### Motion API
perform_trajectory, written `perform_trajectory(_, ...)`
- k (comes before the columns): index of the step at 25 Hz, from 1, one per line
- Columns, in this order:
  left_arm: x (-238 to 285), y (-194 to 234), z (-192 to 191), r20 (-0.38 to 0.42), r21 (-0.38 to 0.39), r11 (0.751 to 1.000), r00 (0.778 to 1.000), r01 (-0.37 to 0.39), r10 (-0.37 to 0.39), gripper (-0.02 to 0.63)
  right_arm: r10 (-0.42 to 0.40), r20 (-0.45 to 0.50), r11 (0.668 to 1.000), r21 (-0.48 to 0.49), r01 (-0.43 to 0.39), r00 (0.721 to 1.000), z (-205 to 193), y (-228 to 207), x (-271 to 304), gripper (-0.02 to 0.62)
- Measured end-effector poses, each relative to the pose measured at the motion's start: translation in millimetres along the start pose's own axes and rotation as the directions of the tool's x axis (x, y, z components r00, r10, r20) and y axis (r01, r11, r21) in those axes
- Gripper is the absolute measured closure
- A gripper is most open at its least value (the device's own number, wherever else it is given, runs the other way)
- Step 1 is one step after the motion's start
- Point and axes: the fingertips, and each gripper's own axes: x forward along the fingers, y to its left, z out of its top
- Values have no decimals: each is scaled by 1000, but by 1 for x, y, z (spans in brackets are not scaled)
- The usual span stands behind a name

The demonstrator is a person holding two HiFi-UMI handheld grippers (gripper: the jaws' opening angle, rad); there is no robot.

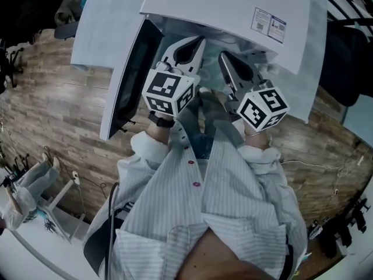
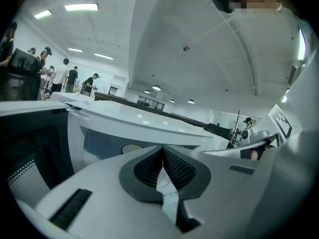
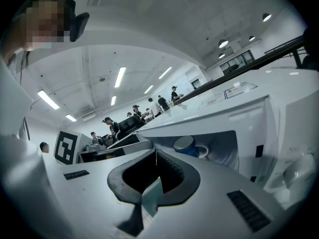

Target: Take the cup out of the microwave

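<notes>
A white microwave point(image 1: 233, 7) stands with its door point(image 1: 125, 80) swung open to the left. In the right gripper view a blue cup point(image 3: 189, 147) with a white inside stands in the cavity, just beyond the jaws. The microwave's top hides the cup in the head view. My left gripper point(image 1: 197, 41) hovers in front of the opening, jaws shut and empty; the left gripper view shows its tips point(image 2: 162, 149) meeting before the cavity point(image 2: 107, 144). My right gripper point(image 1: 224, 57) is beside it, also shut with nothing between its pads point(image 3: 156, 151).
The microwave sits on a table covered with a white cloth point(image 1: 102, 22). Wood-pattern floor point(image 1: 46, 109) lies all round it. A white rack point(image 1: 41, 197) stands at the lower left. Several people point(image 2: 65, 76) are at benches in the background.
</notes>
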Motion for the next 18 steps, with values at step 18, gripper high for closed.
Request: perform_trajectory(18,22,32,-51,-16,-33,999,1000,-20,20,597,-44,16,996,73,43,999,-44,-30,19,561)
